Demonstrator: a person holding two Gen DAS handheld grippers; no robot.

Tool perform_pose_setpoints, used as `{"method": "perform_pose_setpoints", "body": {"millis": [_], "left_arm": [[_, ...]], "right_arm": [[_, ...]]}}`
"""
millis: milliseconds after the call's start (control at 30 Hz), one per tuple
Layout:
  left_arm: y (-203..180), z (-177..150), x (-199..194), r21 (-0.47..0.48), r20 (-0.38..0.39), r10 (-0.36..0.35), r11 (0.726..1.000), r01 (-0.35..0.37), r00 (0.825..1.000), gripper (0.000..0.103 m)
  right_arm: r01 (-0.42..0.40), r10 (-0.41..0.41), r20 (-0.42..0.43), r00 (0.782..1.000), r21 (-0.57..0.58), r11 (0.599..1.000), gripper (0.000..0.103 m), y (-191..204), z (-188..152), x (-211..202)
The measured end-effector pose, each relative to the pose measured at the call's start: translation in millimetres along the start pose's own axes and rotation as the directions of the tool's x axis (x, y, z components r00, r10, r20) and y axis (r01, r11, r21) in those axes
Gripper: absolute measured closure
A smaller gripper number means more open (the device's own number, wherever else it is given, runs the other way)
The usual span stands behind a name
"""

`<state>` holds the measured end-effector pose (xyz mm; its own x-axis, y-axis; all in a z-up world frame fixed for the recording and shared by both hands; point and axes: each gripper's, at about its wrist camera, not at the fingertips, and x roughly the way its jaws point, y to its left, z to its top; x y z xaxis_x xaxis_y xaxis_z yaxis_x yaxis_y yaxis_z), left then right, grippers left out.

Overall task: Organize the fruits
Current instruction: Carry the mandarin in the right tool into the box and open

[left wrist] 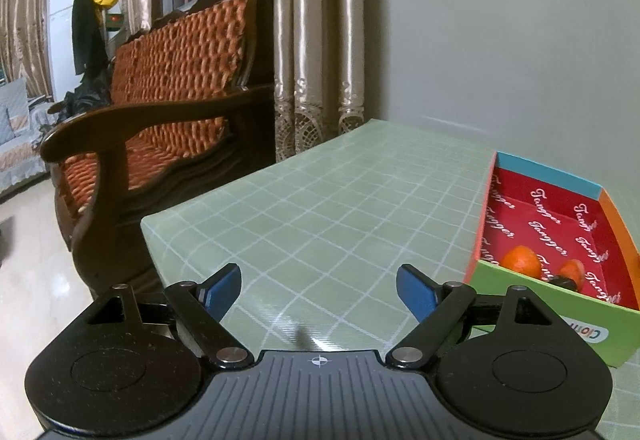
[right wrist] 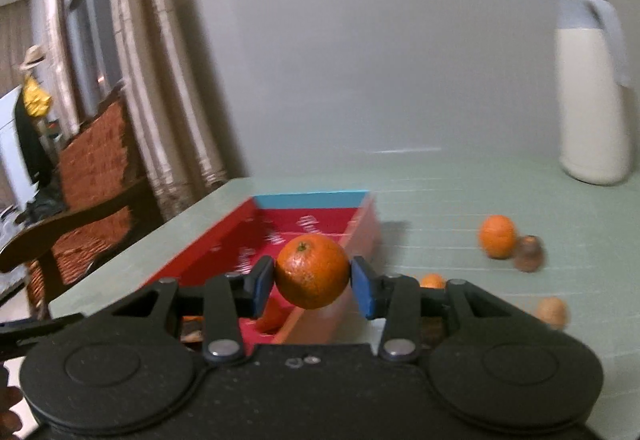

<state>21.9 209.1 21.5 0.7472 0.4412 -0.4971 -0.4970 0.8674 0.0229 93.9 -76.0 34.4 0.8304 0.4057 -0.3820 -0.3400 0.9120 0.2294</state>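
Right wrist view: your right gripper (right wrist: 312,282) has its two blue pads clamped on an orange (right wrist: 312,271), one pad on each side, the fruit lifted clear of the table.
Carried orange: it hangs over the near right part of the box (right wrist: 362,218), so you look close to a drop, though the blur makes the exact spot over the rim hard to judge.
Left gripper: in the left wrist view your left gripper (left wrist: 319,290) is spread wide and empty, low over the green checked table (left wrist: 320,208), with the box at 3 o'clock from it.
Done so far: at least two orange fruits (left wrist: 520,261) already lie at the near end of the red-lined box.
Left to do: an orange (right wrist: 497,236) sits on the table at 2 o'clock from the carried one, touching or just beside a brown round fruit (right wrist: 529,253); a small orange piece (right wrist: 433,281) shows behind the right finger; a tan round fruit (right wrist: 553,313) lies at 3 o'clock.
Progress: roughly halfway, by my judgement.
Bystander: a cream thermos (right wrist: 594,100) stands at the far right, well apart from the fruit.
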Motion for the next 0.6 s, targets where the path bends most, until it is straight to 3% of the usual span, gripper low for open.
{"method": "perform_pose_setpoints", "body": {"millis": [233,600], "left_arm": [[16,0,3,-0.03,-0.007,0.021,0.999,-0.021,1.0,0.018],[26,-2,5,-0.047,-0.011,0.033,0.998,-0.033,0.999,0.017]], "right_arm": [[-0.044,0.042,-0.04,0.998,-0.038,0.998,0.062,25,-4,11],[-0.02,0.011,-0.11,0.994,-0.078,0.997,0.062,43,-10,20]]}}
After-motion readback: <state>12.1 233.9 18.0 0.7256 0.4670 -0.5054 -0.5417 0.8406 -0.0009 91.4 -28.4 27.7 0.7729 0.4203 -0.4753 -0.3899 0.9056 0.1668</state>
